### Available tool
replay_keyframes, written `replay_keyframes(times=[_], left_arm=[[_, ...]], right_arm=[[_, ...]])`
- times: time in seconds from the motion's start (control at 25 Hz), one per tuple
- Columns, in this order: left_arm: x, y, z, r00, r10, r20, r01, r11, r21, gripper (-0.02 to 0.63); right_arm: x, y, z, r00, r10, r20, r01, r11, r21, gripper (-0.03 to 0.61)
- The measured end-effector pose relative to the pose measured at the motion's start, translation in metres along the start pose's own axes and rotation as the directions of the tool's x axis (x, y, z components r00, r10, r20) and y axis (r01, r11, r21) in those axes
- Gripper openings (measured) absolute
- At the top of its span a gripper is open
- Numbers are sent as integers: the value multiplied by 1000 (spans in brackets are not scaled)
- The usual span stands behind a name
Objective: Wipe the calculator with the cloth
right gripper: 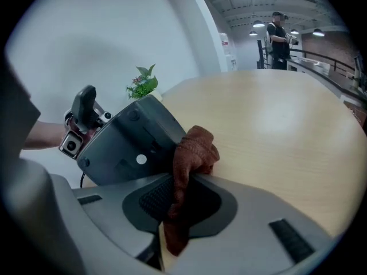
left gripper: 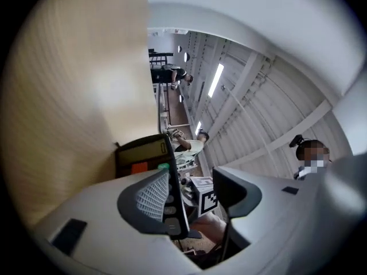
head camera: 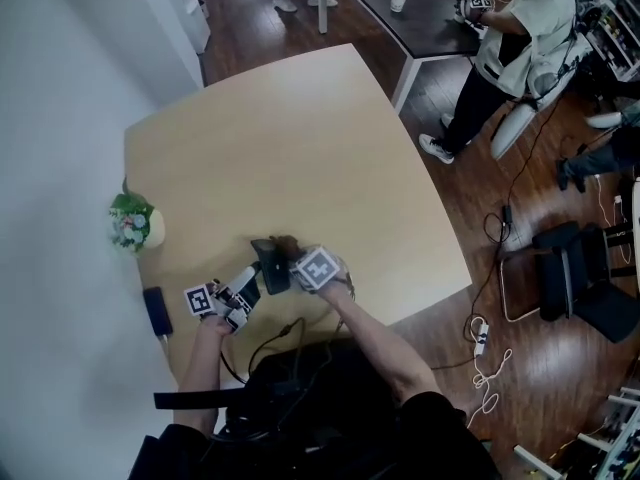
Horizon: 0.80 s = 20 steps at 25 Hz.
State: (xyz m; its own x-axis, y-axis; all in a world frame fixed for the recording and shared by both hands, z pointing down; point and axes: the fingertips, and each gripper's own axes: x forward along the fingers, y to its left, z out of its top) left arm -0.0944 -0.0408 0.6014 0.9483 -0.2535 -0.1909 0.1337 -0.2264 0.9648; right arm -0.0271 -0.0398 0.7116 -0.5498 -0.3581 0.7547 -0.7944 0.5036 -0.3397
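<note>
Calculator keypad hiding behind left tool pad, only display end showing. Cloth tail disappearing between right tool jaws. Head view: calculator sitting mostly behind right tool's marker cube; dark item at tabletop edge reading too small to name.

cloth against calculator back | plant at table left edge

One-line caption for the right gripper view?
Right gripper, shut on a brown cloth, holds it against the back of the tilted calculator.
</note>
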Motion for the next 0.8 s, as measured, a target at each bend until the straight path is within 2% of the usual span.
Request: replay_keyframes(times=[0.12, 0.28, 0.36, 0.48, 0.56, 0.64, 0.72, 0.76, 0.8], left_arm=[[48, 0, -19, 997, -44, -68, 43, 999, -15, 239], [88, 14, -49, 987, -26, -159, 20, 999, -39, 236], [83, 23, -53, 987, 11, -160, -18, 999, -43, 236], [64, 37, -44, 990, 81, -114, -85, 996, -35, 232], [64, 39, -40, 993, 83, -89, -87, 996, -37, 222], [77, 35, -49, 993, 51, -110, -57, 997, -46, 209], [95, 33, -67, 985, 30, -170, -38, 998, -45, 207], [101, 36, -75, 980, 35, -194, -44, 998, -41, 207], [104, 41, -80, 977, 49, -207, -58, 998, -39, 207]], right_arm=[[-18, -10, -3, 1000, 6, 3, -6, 999, 36, 61], [-48, -39, -21, 999, -40, 15, 37, 991, 125, 61], [-64, -53, -33, 997, -72, 21, 67, 983, 173, 61], [-85, -70, -50, 993, -115, 29, 104, 962, 253, 61], [-91, -80, -61, 991, -133, 30, 119, 950, 289, 61], [-92, -88, -65, 986, -169, 6, 161, 952, 260, 63], [-96, -100, -62, 968, -250, -34, 252, 952, 172, 66], [-99, -106, -62, 957, -285, -50, 289, 944, 160, 66], [-102, -111, -64, 952, -300, -57, 306, 934, 186, 64]])
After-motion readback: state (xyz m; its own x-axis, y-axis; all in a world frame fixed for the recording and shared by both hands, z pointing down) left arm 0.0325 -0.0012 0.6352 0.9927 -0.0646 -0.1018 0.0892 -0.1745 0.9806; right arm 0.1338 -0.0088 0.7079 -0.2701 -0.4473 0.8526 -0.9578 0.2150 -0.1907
